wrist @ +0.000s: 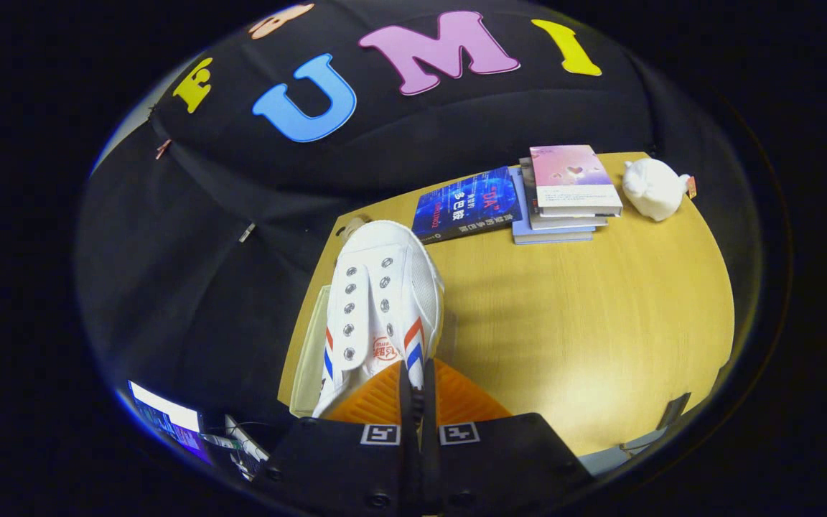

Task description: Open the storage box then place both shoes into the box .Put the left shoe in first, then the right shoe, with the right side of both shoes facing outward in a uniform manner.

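two fingers of the gripper (413, 391) are pressed together on the heel edge of a white canvas shoe with red and blue stripes (381, 301), toe pointing away. a pale storage box (311, 359) edge shows left of it. far across the yellow wooden table (586, 323) lie a blue book (465, 204), a stack of books (568, 194) and a white figurine (654, 188).

One shoe (377, 301), four books (467, 203) (three stacked), one figurine (654, 188).
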Available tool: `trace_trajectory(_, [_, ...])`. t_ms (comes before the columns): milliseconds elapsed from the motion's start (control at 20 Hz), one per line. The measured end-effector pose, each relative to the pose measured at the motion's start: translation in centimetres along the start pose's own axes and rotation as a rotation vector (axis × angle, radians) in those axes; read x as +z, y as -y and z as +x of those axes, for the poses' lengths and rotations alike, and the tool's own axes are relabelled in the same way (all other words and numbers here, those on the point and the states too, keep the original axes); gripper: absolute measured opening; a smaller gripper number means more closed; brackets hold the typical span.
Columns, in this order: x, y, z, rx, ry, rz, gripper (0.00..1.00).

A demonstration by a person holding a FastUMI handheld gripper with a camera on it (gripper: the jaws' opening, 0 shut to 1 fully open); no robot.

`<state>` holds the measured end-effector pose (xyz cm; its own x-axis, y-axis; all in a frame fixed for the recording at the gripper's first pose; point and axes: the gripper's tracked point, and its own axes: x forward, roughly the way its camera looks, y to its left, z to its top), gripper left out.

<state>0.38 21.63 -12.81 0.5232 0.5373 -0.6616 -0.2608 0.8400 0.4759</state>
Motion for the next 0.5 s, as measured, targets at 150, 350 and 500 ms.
trace_trajectory(150, [-1.4, -3.2, 1.9, 0.023, -0.049, -0.017, 0.05])
trace_trajectory(350, [-3.8, -5.7, 4.9, 0.008, -0.128, -0.028, 0.05])
trace_trajectory(500, [-5.0, -6.2, 7.1, -0.031, -0.168, -0.031, 0.05])
